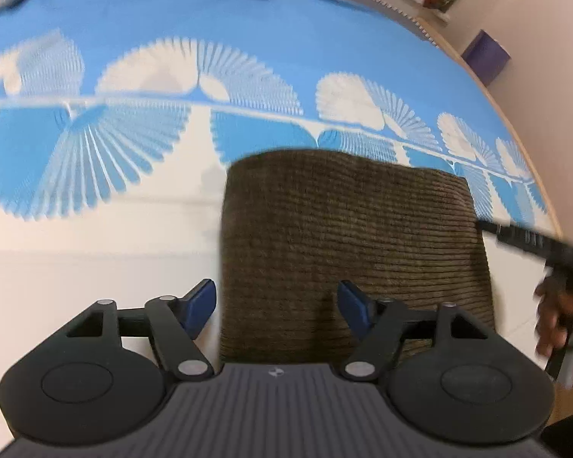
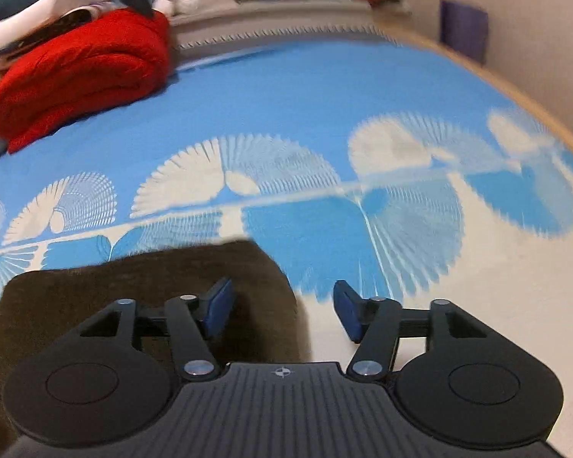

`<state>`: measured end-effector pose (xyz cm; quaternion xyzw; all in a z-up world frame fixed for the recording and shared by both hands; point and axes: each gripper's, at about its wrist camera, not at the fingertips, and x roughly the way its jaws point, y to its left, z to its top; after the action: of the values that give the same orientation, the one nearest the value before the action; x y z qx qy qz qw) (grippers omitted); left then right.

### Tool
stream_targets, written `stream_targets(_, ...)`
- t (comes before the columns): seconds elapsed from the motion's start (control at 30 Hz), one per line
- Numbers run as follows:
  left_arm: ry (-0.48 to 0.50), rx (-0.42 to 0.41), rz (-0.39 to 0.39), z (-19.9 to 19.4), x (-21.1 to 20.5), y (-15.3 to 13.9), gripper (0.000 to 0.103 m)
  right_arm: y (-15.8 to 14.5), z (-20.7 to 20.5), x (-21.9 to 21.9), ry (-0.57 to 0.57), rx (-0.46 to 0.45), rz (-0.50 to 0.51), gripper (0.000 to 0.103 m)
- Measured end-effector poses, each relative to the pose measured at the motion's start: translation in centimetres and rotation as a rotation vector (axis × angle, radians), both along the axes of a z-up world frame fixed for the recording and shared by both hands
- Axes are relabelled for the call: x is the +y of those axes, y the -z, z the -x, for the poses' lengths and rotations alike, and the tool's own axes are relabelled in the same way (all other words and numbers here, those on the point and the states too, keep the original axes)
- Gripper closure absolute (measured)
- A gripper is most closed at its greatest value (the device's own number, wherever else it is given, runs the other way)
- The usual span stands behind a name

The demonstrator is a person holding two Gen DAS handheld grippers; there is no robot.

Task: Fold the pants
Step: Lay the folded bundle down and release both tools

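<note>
Corduroy brown pants (image 1: 355, 252) lie folded compact on your blue-and-white bedspread (image 1: 248, 53), at twelve o'clock of your left gripper (image 1: 277, 307) and ten o'clock of your right gripper (image 2: 282, 311), both wide and empty, likely finished.

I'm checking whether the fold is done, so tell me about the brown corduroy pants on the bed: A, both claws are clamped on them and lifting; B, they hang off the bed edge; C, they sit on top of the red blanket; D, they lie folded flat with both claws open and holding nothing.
D: the brown pants lie as a flat folded rectangle on the bedspread, and the left claw and right claw are open and empty.
</note>
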<state>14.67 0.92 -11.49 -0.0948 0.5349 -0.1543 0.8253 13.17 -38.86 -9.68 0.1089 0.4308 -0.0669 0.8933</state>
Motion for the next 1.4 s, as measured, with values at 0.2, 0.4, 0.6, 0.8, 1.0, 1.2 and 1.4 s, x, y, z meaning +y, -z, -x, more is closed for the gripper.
stream_targets(0.2,-0.016,0.095,-0.039,-0.4,-1.7,2.6,0.020,3.1,1.2,-0.6,-0.113,0.199,-0.140,0.018)
stream_targets(0.4,-0.032,0.101,-0.016,-0.6,-2.1,3.3,0.023,4.0,1.3,0.1,-0.186,0.239,-0.194,0.034)
stream_targets(0.6,-0.051,0.058,0.021,-0.2,-1.7,2.0,0.039,0.8,0.7,-0.4,-0.145,0.069,-0.192,0.074)
stream_targets(0.8,-0.077,-0.075,-0.127,0.3,-1.6,-0.5,0.036,0.3,0.9,-0.4,-0.122,0.053,-0.004,0.076)
stream_targets(1.0,0.111,-0.189,-0.108,2.0,-3.5,-2.6,0.076,-1.9,3.9,0.9,-0.292,-0.003,0.020,0.065)
stream_targets(1.2,0.228,-0.150,-0.274,3.5,-6.1,-0.7,0.076,1.5,6.6,3.4,-0.484,0.187,0.211,0.059)
stream_targets(1.4,0.385,-0.166,-0.367,6.3,-8.2,1.2,0.070,1.8,8.7,3.0,-0.474,0.210,0.186,0.057)
